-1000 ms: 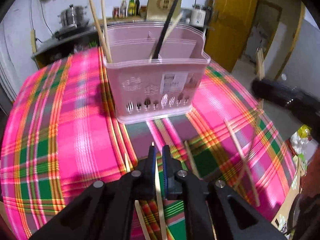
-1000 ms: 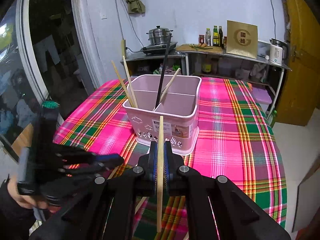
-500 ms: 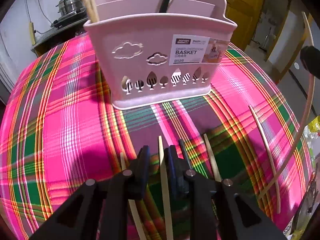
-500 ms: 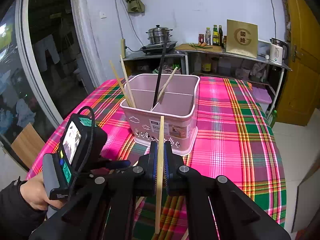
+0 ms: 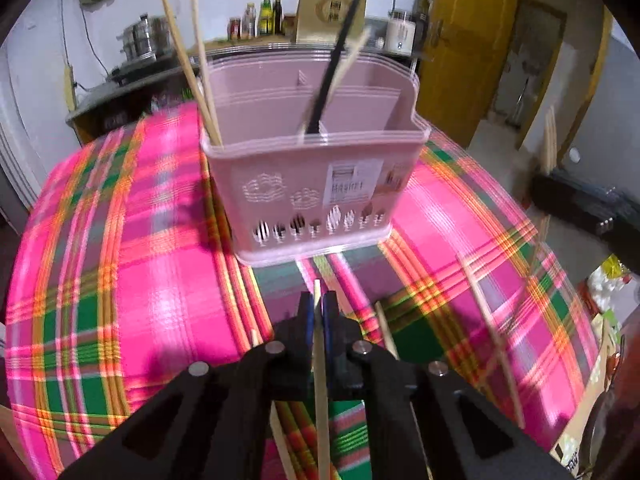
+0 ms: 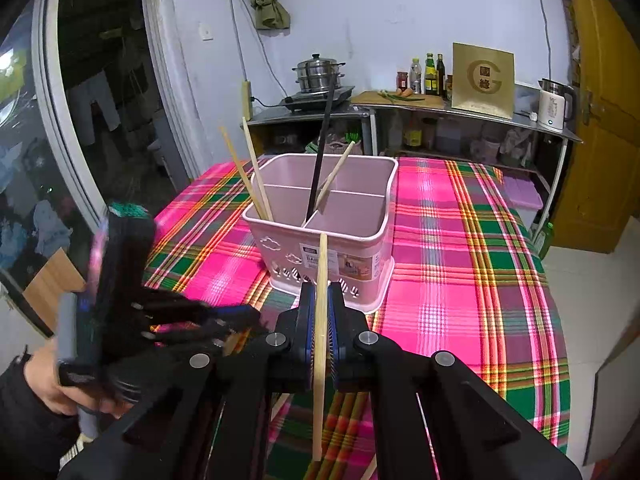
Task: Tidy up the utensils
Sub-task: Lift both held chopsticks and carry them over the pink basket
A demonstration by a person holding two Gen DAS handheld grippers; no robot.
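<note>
**Left wrist view: chopstick clamped, basket straight ahead**

Left wrist view: the left gripper is closed tight on a pale chopstick, whose long axis runs along the fingers and points at the pink basket standing just beyond on the plaid desk. Two loose chopsticks lie on the cloth just beside the fingers. The right gripper (further back from the basket) likewise pinches its own chopstick, aimed the same way. Half a second ago the left jaws stood parted around the stick low on the cloth; now they grip it and the basket sits further off.
</note>
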